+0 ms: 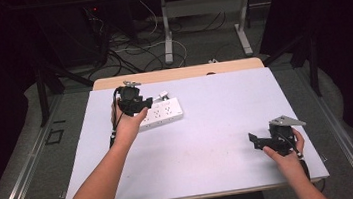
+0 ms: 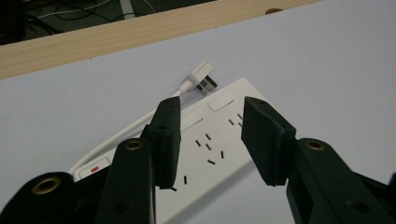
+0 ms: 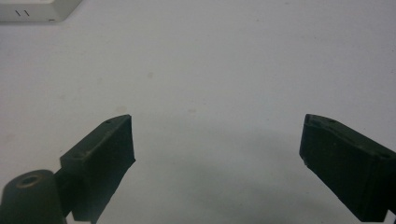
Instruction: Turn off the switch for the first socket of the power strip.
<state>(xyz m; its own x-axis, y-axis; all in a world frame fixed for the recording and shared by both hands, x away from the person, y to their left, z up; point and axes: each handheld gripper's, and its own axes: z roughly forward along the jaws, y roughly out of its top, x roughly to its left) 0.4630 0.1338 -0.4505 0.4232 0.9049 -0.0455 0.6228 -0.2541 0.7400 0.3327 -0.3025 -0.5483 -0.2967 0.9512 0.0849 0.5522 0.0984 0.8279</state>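
A white power strip (image 1: 163, 113) lies flat on the left half of the white tabletop (image 1: 218, 130). Its white cable (image 2: 126, 128) curls back along the strip and ends in a plug (image 2: 201, 77) lying just beyond it. A red switch (image 2: 95, 169) sits at one end of the strip. My left gripper (image 1: 149, 103) hovers over the power strip (image 2: 215, 140) with its jaws apart; the left gripper (image 2: 211, 106) has its pads clear of the strip. My right gripper (image 1: 254, 141) rests low at the table's right front, and the right gripper (image 3: 217, 123) stands wide open over bare tabletop.
A corner of the power strip (image 3: 32, 9) shows far off in the right gripper view. A wooden strip (image 1: 176, 73) runs along the table's far edge. Beyond it are floor cables (image 1: 128, 49) and the legs of another table (image 1: 167, 35).
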